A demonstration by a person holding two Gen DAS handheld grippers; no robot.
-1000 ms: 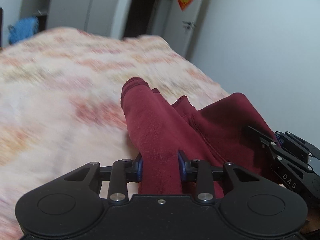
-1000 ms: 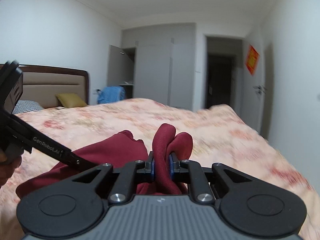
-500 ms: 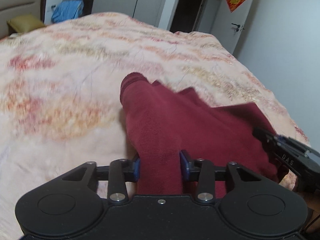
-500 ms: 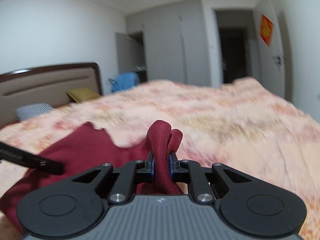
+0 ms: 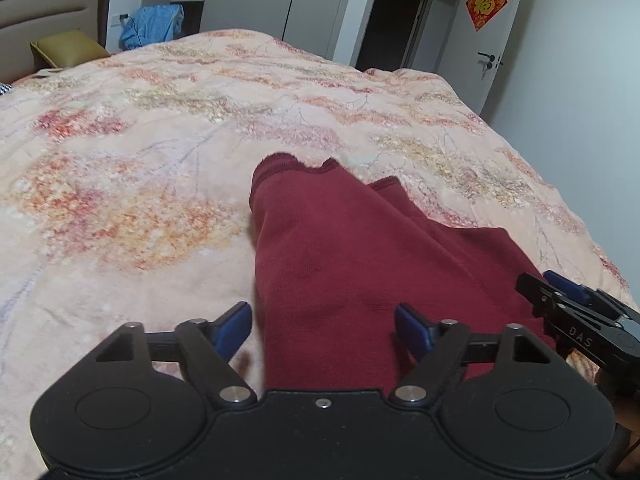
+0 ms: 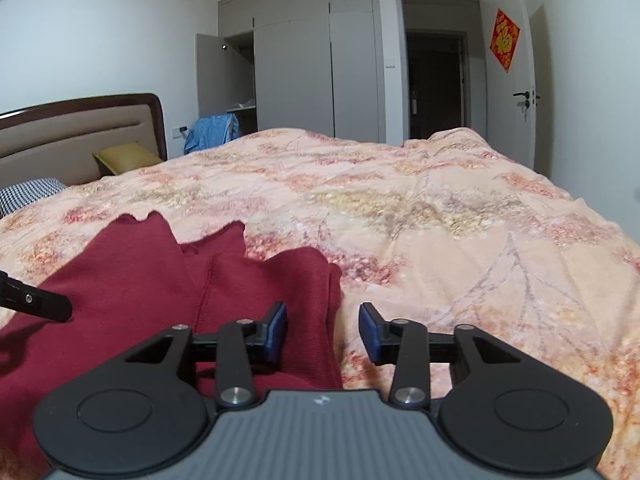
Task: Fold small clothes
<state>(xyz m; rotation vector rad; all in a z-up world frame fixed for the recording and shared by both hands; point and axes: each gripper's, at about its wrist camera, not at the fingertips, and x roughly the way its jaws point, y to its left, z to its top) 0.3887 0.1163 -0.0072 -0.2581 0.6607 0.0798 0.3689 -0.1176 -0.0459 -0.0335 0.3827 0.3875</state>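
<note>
A dark red garment [image 5: 360, 264] lies folded lengthwise on the floral quilt [image 5: 140, 184]. In the left wrist view my left gripper [image 5: 324, 326] hovers low over its near end. Its jaws are opening, and the cloth lies between the blue pads [image 5: 236, 324] without being pinched. In the right wrist view my right gripper [image 6: 323, 332] stands at the right edge of the garment [image 6: 132, 280]. Its jaws are opening too; the folded edge lies loose between the pads [image 6: 370, 334]. Each gripper shows in the other's view: the right gripper [image 5: 576, 312] and a finger of the left gripper [image 6: 36, 300].
The quilt covers a wide bed reaching to a padded headboard [image 6: 76, 136] with a yellow-green pillow [image 6: 124, 158] and a checked pillow [image 6: 28, 196]. A blue cloth [image 6: 212, 130] hangs beside the grey wardrobe [image 6: 312, 60]. A dark doorway [image 6: 436, 84] and a door stand beyond the bed's far right corner.
Both grippers have let go of the red garment and their jaws have spread wide. The bunched cloth they held up now lies flatter on the quilt.
</note>
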